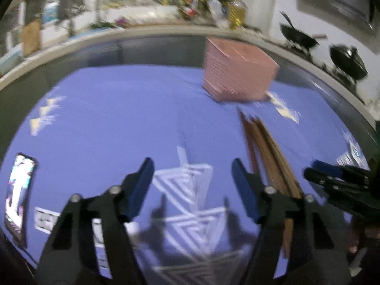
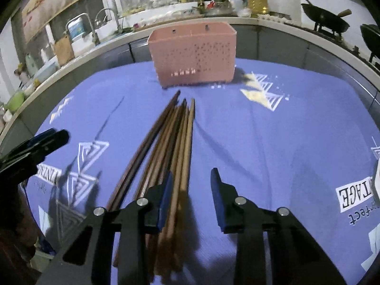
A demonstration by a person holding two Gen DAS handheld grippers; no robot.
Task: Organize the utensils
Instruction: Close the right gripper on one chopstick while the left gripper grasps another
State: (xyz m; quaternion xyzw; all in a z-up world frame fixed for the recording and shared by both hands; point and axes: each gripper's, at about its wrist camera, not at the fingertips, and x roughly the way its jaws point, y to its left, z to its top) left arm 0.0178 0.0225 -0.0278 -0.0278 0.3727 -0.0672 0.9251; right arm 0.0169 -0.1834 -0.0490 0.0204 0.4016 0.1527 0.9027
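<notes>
Both the left gripper (image 1: pixel 192 185) and right gripper (image 2: pixel 191 194) were released; the loose chopsticks (image 2: pixel 175 147) could scatter if grasped off-centre.

Both wrist views low over tablecloth (image 1: pixel 106 118), sharing chopsticks (image 2: pixel 175 142), basket (image 2: pixel 193 57)

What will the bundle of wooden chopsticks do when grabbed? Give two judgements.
The chopsticks look thin and rigid, so probably stiff and light. They lie loose and fanned on the cloth, so some will likely roll or slip from the open right gripper.

Wooden chopsticks (image 2: pixel 175 147), matt cloth (image 2: pixel 261 130)
</notes>
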